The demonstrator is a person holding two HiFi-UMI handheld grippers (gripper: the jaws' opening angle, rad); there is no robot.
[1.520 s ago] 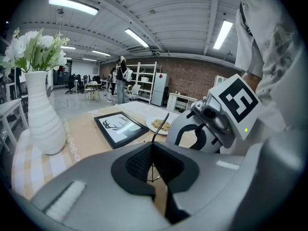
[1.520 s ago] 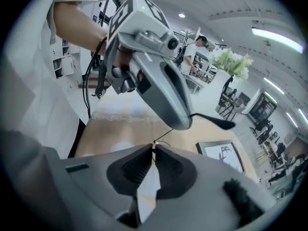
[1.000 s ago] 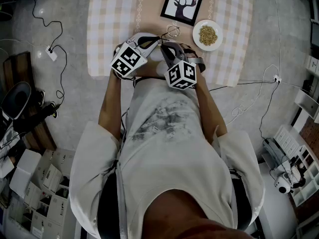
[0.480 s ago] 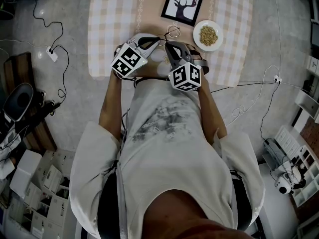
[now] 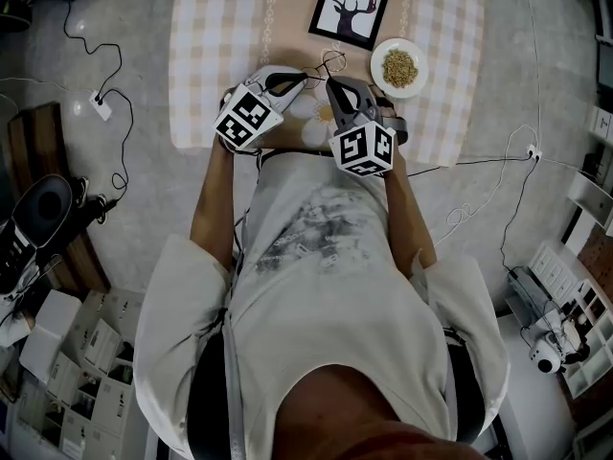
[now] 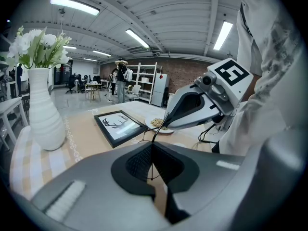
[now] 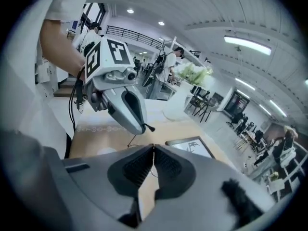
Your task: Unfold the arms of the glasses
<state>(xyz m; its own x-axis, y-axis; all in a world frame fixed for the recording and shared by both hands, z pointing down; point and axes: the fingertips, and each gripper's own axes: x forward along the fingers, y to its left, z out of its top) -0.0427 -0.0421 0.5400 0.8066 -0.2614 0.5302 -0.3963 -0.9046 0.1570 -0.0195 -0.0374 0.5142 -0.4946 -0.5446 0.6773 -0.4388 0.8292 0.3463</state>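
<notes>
Glasses (image 5: pixel 330 63) are hanging in the air over the table (image 5: pixel 206 56), just in front of the picture (image 5: pixel 351 5) and beside the dish (image 5: pixel 399 67). They are not lying on the cloth.

Left gripper (image 5: pixel 305 78): jaws are pressing together on a thin wire part of the glasses. A dark arm end is poking out past its tip, up and toward the other tool.

Right gripper (image 5: pixel 331 84): jaws are narrow too, pads all but meeting. In its own view a fine wire is running through the gap, so we are reading it as pinching the glasses as well. We cannot tell which part.

Key relation: the two tips are sitting nearly nose to nose, left tip on the head view's left and right tip on its right, with the glasses bridging the small gap and the lens rims lying on the far side, toward the picture. The dark arm's long axis is running from the left jaws slantwise toward the right tip.

Judgement: the left hand is acting as anchor. We are expecting the right hand to do the swinging, carrying its part outward and away from the left tip about the hinge. The wire looks thin, so a twist across the hinge could bend it.
</notes>
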